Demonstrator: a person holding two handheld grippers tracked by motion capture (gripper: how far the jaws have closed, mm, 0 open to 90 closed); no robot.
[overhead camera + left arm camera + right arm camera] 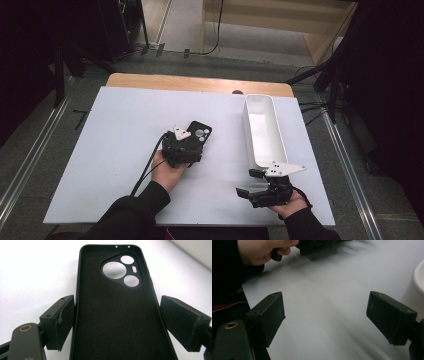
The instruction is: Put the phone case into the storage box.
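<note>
A black phone case (201,132) lies inner side up on the white board, camera cut-outs at its far end. In the left gripper view the case (115,307) runs up between the two black pads (58,320). My left gripper (192,145) straddles its near end with the jaws wide; the left pad sits right against the case's edge and a thin gap shows at the right pad. My right gripper (248,182) rests near the board's front right edge, open, with only bare board between its fingers (325,317).
A long white tray (248,130) stands lengthwise at the board's right side, just beyond the right gripper; its wall (417,285) shows in the right gripper view. The white board (115,150) covers a wooden table (200,82). Dark stands and cables surround the table.
</note>
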